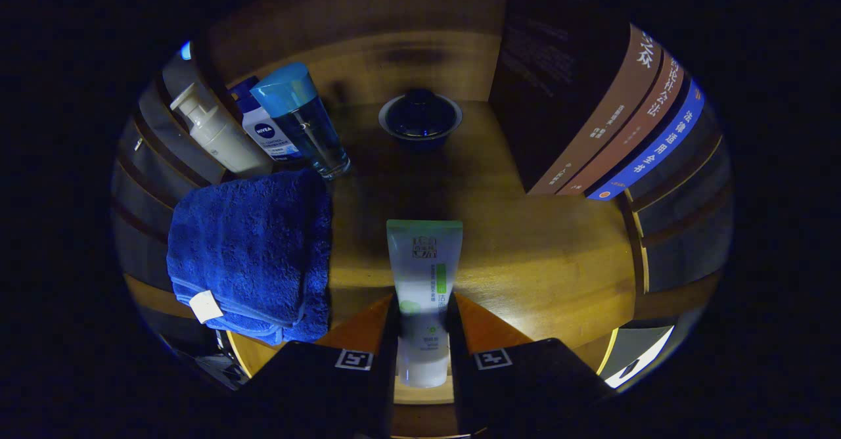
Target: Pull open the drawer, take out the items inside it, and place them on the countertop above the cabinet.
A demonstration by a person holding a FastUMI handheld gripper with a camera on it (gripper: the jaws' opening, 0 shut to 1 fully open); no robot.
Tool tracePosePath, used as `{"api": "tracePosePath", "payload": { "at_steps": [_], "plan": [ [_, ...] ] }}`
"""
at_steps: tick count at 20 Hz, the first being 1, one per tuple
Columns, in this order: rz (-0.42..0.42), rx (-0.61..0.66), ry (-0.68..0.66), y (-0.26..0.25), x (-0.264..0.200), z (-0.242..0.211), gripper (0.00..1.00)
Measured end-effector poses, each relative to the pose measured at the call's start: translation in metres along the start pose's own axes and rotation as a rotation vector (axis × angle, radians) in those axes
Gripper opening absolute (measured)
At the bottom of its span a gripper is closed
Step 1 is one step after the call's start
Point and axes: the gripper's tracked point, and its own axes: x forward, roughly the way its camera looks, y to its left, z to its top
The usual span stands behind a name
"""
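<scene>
My gripper (424, 324) is shut on a white tube with a green end (424, 265), both fingers pressing its lower half. The tube points forward over the wooden countertop (545, 255), and I cannot tell whether it rests on the wood or hangs just above it. A folded blue towel (253, 252) lies on the countertop left of the tube. Beyond the towel stand a cream pump bottle (220, 137), a white and blue bottle (266, 130) and a clear bottle with a blue cap (305, 120).
A dark bowl (420, 120) sits at the back of the countertop, straight ahead of the fingers. Several upright books (611, 130) stand at the right. A wooden back wall (368, 25) closes the far side.
</scene>
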Motion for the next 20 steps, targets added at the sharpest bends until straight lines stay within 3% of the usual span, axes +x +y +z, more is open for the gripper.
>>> {"api": "tracePosePath", "payload": {
  "at_steps": [3, 9, 16, 20],
  "plan": [
    [0.025, 0.023, -0.031, 0.003, -0.005, 0.005, 0.5],
    [0.09, 0.023, -0.116, 0.02, -0.028, -0.001, 1.0],
    [0.104, -0.044, -0.403, 0.03, -0.108, -0.032, 1.0],
    [0.152, -0.047, -0.584, 0.039, -0.159, -0.047, 1.0]
  ]
}}
